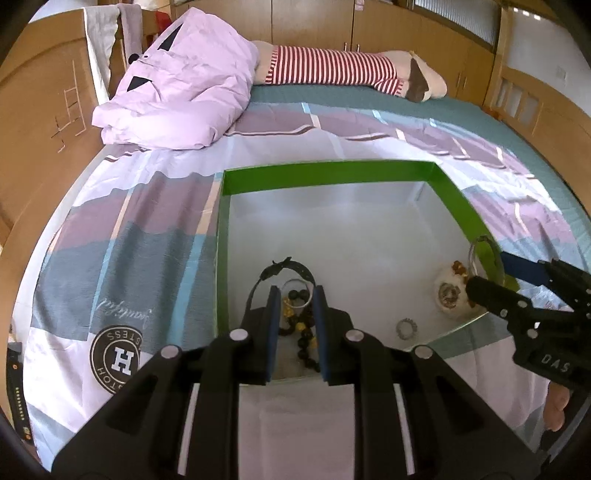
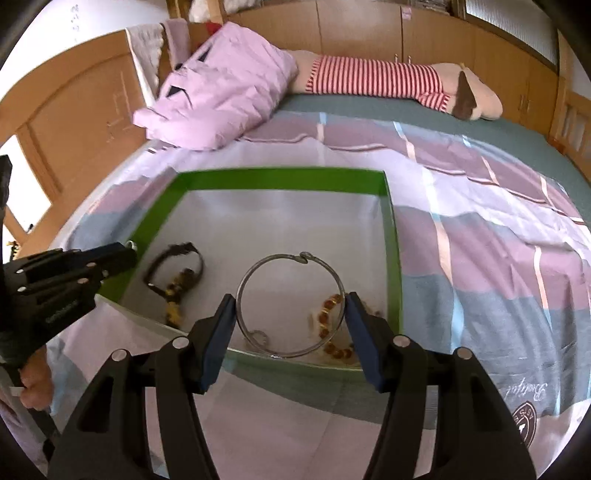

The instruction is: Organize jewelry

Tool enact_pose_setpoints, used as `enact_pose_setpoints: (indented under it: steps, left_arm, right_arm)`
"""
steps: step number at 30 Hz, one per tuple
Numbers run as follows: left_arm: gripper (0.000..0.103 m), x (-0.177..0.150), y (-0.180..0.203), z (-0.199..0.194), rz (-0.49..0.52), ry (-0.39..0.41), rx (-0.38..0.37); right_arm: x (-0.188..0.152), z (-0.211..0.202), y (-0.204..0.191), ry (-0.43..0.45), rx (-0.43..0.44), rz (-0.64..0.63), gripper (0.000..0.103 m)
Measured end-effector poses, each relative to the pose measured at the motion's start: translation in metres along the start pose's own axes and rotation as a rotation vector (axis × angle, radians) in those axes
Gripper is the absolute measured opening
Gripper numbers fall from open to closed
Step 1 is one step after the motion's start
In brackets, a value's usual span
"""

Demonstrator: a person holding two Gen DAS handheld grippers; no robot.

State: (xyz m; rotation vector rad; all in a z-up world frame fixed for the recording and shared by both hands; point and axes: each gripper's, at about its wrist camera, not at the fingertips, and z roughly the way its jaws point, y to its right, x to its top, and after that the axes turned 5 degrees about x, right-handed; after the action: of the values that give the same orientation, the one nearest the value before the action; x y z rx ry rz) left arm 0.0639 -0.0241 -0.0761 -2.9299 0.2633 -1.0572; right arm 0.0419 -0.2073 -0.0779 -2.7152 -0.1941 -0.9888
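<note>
At the far left stands a light wooden wardrobe [image 1: 40, 122] with a pale cloth [image 1: 99, 48] draped over a rail beside it; next to that a crumpled lilac duvet [image 1: 177, 92] lies on the bed, and further right a long plush toy in a red-and-white striped shirt [image 1: 332, 70] stretches along wooden cabinets [image 1: 388, 33] at the back wall; a window [image 1: 454, 18] shows at the upper right. The bed is covered by a patchwork bedspread [image 1: 122, 240] in purple, grey, blue and white, with a round brown logo near its left edge; beyond it is a teal sheet [image 1: 480, 110].

On the bedspread sits a shallow box with green walls [image 1: 325, 177] and a pale floor; inside, at its left, a black strap [image 1: 288, 267] curls around a string of dark and yellow beads [image 1: 306, 339], and the left gripper [image 1: 295, 295] hangs over them, its blue pads slightly parted and clamping nothing. Further right on the box floor lie a small silver ring [image 1: 406, 328] and a white disc with amber pieces [image 1: 450, 291].

At the right, the right gripper [image 2: 291, 302] holds a large silver bangle [image 2: 291, 258] between its pads, closed against both sides of the hoop, above the near right part of the box; amber beads [image 2: 328, 314] lie beneath it.
</note>
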Motion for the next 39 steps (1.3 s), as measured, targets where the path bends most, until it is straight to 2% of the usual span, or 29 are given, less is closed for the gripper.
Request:
enact_pose_setpoints:
  steps: [4, 6, 8, 11, 15, 18, 22, 23, 24, 26, 28, 31, 34, 35, 36, 37, 39]
  left_arm:
    - [0.054, -0.002, 0.009, -0.004, 0.038, 0.025, 0.037]
    - [0.056, -0.002, 0.011, -0.009, 0.043, 0.037, 0.034]
    - [0.056, -0.002, 0.012, -0.013, 0.045, 0.040, 0.028]
    - [0.056, -0.001, 0.012, -0.019, 0.057, 0.019, 0.042]
    - [0.054, -0.008, 0.010, -0.039, 0.079, -0.040, -0.009]
    - [0.054, -0.021, 0.009, -0.041, 0.106, -0.112, -0.014]
    - [0.054, -0.061, 0.010, -0.036, 0.196, -0.230, -0.013]
    - [0.054, -0.069, 0.010, -0.034, 0.212, -0.248, -0.015]
    - [0.054, -0.078, 0.011, -0.031, 0.231, -0.270, -0.016]
    - [0.054, -0.094, 0.016, -0.026, 0.279, -0.311, -0.014]
    - [0.054, -0.100, 0.024, -0.023, 0.313, -0.328, -0.017]
    - [0.056, -0.105, 0.033, -0.026, 0.341, -0.321, -0.024]
    - [0.057, -0.109, 0.038, -0.028, 0.357, -0.313, -0.014]
    - [0.057, -0.110, 0.039, -0.029, 0.361, -0.312, -0.014]
    - [0.057, -0.111, 0.040, -0.029, 0.366, -0.312, -0.014]
    - [0.057, -0.111, 0.040, -0.030, 0.370, -0.310, -0.013]
    - [0.058, -0.112, 0.041, -0.031, 0.374, -0.307, -0.012]
  right_arm:
    - [-0.001, 0.003, 0.003, -0.015, 0.001, 0.010, 0.062]
    - [0.000, 0.001, 0.001, -0.010, 0.002, 0.003, 0.073]
    - [0.002, -0.003, -0.001, 0.009, 0.005, -0.004, 0.078]
    - [0.003, -0.011, -0.009, 0.004, 0.012, -0.035, 0.078]
    - [0.002, -0.037, -0.014, -0.006, 0.024, -0.037, 0.078]
    - [-0.014, -0.050, -0.018, -0.099, 0.029, -0.093, 0.077]
    - [-0.065, -0.038, -0.014, -0.322, -0.009, -0.194, 0.076]
    - [-0.078, -0.031, -0.011, -0.383, -0.023, -0.201, 0.069]
    - [-0.096, -0.022, -0.007, -0.463, -0.056, -0.208, 0.058]
    - [-0.113, -0.017, -0.004, -0.532, -0.063, -0.206, 0.046]
    - [-0.121, -0.021, -0.008, -0.544, -0.052, -0.225, 0.046]
    - [-0.127, -0.019, -0.019, -0.559, -0.017, -0.267, 0.046]
    - [-0.133, -0.008, -0.030, -0.558, -0.018, -0.305, 0.045]
    - [-0.133, -0.008, -0.033, -0.538, -0.014, -0.316, 0.037]
    - [-0.130, -0.009, -0.035, -0.515, 0.009, -0.307, 0.015]
    - [-0.127, -0.007, -0.035, -0.503, 0.030, -0.278, 0.006]
    - [-0.125, -0.004, -0.035, -0.487, 0.020, -0.261, 0.007]
